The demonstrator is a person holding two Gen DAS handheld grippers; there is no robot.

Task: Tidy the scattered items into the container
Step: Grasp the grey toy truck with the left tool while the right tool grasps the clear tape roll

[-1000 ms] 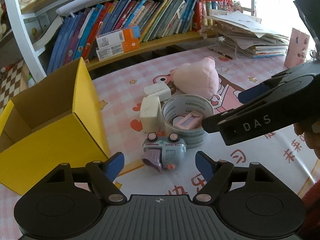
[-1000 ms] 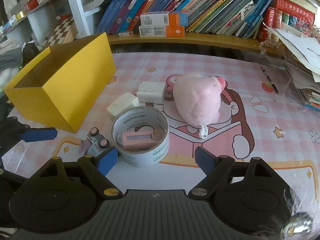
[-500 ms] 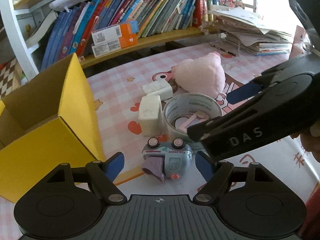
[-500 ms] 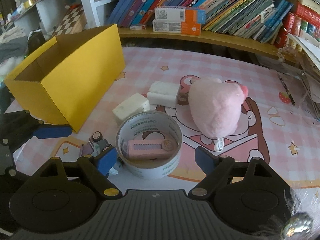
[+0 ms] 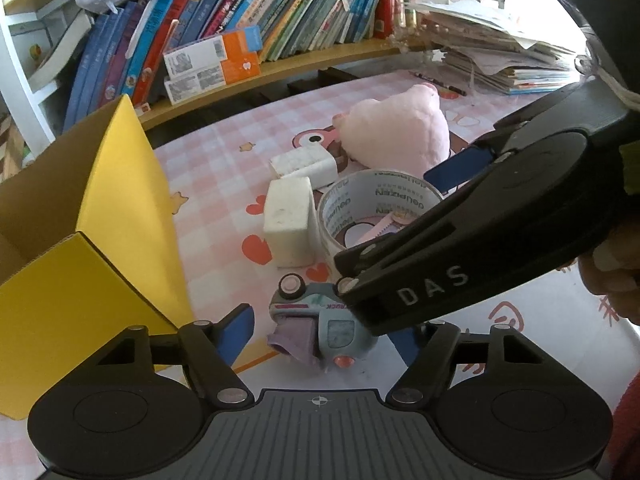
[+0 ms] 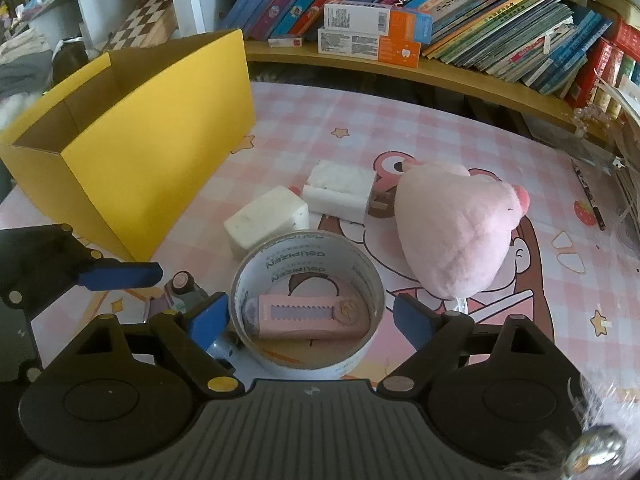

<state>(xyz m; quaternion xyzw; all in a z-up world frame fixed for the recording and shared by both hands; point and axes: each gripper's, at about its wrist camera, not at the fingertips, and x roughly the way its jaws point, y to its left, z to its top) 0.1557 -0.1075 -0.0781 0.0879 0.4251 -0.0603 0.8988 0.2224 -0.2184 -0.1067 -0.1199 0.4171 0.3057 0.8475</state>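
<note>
A small grey-blue toy truck [image 5: 320,320] lies on its side on the pink mat between the blue fingertips of my left gripper [image 5: 320,338]. Its jaws are closing, with gaps still showing on both sides. My right gripper [image 6: 312,318] straddles a roll of clear tape [image 6: 300,264] that has a pink cutter [image 6: 308,316] lying inside it. Those jaws are opening and stand just outside the roll's wall. In the left wrist view the right gripper's black body [image 5: 480,240] crosses over part of the truck and the tape roll [image 5: 360,208]. The open yellow box [image 6: 152,152] stands to the left.
Two white foam blocks [image 6: 268,220] [image 6: 340,188] and a pink plush toy [image 6: 452,232] lie just beyond the tape roll. A bookshelf [image 6: 400,64] runs along the back. Stacked papers [image 5: 500,52] sit at the right. A pen [image 6: 588,196] lies near them.
Both grippers came forward and lower toward the mat. The left jaws narrowed around the truck, the right jaws widened around the tape roll, and the right gripper's body now covers part of the truck.
</note>
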